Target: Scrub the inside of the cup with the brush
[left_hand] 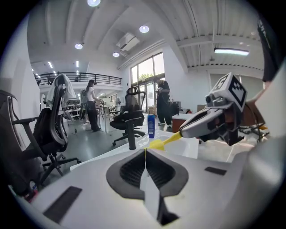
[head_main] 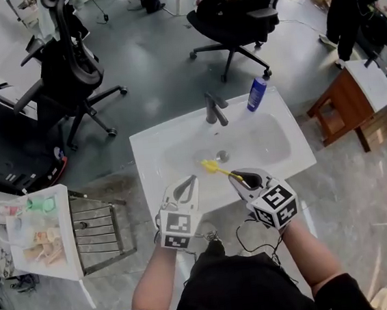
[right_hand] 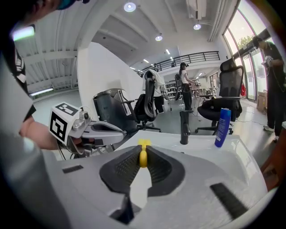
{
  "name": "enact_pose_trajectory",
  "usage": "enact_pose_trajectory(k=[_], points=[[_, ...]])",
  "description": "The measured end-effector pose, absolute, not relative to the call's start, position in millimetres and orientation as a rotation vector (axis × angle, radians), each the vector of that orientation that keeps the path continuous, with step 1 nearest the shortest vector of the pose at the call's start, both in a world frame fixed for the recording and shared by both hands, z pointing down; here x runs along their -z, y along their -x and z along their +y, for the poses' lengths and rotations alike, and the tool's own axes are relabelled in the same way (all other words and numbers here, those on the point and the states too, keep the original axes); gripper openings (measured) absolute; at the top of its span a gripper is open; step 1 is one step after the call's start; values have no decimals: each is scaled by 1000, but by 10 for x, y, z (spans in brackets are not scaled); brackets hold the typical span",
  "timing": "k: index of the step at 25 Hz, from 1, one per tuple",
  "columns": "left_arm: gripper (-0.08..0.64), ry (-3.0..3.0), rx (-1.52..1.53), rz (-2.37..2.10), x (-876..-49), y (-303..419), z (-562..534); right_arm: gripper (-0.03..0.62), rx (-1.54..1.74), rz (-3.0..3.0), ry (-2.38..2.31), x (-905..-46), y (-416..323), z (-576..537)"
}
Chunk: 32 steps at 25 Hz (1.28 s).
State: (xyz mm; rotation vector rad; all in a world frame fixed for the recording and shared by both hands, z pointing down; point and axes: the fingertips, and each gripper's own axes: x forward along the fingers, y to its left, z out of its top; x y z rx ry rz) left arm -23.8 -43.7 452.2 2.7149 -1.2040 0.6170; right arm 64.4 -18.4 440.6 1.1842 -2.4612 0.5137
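Observation:
My right gripper [head_main: 243,178] is shut on the handle of a yellow brush [head_main: 217,168], whose head points left over the white sink [head_main: 152,143]. In the right gripper view the yellow handle [right_hand: 143,157] sits pinched between the dark pads. My left gripper [head_main: 192,179] hovers at the sink's front edge, just left of the brush, with its jaws shut and nothing between them [left_hand: 145,152]. The left gripper view shows the brush [left_hand: 161,142] sticking out of the right gripper [left_hand: 187,131]. No cup shows in any view.
A dark faucet [head_main: 213,109] and a blue bottle [head_main: 257,94] stand on the sink's back rim. Office chairs [head_main: 68,74] stand behind. A wooden side table [head_main: 353,103] is at the right, a metal rack with a white bin [head_main: 40,232] at the left.

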Motion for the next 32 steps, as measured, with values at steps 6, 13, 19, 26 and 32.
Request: enact_pose_trajectory(k=[6, 13, 19, 26, 32], points=[[8, -2692, -600, -1283, -4366, -16, 197, 35, -485, -2526, -1173, -4252, -922, 397], [6, -2677, -569, -1360, -4188, -294, 1100, 35, -428, -2580, -1155, -4072, -1260, 1162], [6, -2655, -574, -1436, -4002, -270, 1652, 35, -399, -2618, -1101, -3936, -1279, 1578], [6, -2643, -587, -1512, -3833, -26, 1933, 35, -399, -2671, -1062, -3842, -1054, 1757], [5, -2641, -618, -1524, -3819, 455, 2099, 35, -437, -2702, -1066, -3868, -536, 1843]])
